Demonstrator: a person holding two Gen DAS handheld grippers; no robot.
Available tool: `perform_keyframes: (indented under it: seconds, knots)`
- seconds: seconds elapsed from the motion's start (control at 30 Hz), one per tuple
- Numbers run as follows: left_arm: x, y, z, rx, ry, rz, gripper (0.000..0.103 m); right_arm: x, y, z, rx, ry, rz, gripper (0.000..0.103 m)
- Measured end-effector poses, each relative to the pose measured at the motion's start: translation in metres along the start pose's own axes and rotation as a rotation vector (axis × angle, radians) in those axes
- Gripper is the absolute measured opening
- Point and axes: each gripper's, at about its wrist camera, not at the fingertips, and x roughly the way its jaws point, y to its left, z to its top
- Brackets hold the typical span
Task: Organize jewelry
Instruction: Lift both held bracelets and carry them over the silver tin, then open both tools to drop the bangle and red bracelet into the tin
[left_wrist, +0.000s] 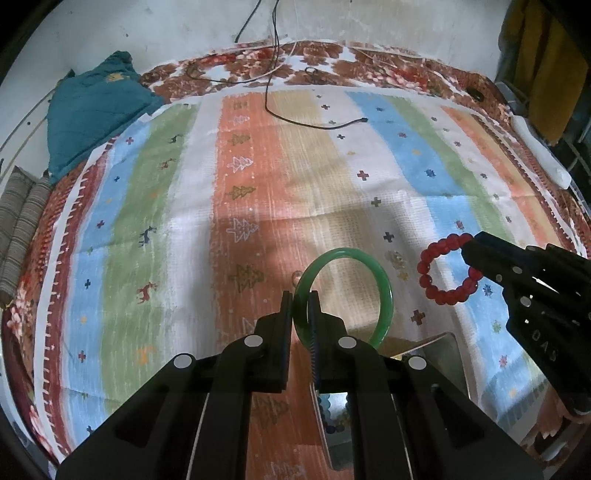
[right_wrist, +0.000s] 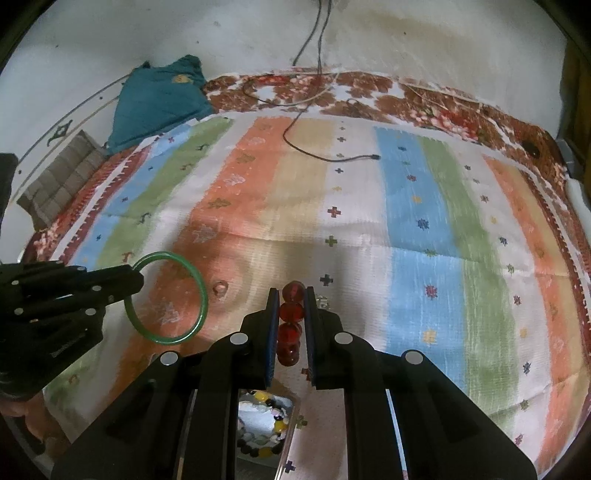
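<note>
My left gripper is shut on a green bangle and holds it above the striped cloth. It also shows in the right wrist view, where the green bangle hangs from it. My right gripper is shut on a red bead bracelet. In the left wrist view the right gripper holds the red bead bracelet to the right of the bangle. A box with a mirrored lid holding mixed beads lies below the grippers; it also shows in the left wrist view.
A striped cloth covers a floral bedspread. A small clear ring and a small clear trinket lie on the cloth. A black cable trails from the wall. A teal garment lies far left.
</note>
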Motion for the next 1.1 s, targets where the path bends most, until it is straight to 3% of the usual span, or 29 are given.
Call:
perform_keyframes:
  seconds: [0.67,1.1]
  knots:
    - [-0.034,-0.011,-0.029,0.023,-0.062,-0.015,0.008,-0.043,0.021,-0.025,-0.049,-0.067,0.03,0.014]
    - [-0.046,-0.016,-0.047,0.032,-0.08,-0.022,0.008,-0.056,0.027,-0.045,-0.061,-0.062,0.049,0.014]
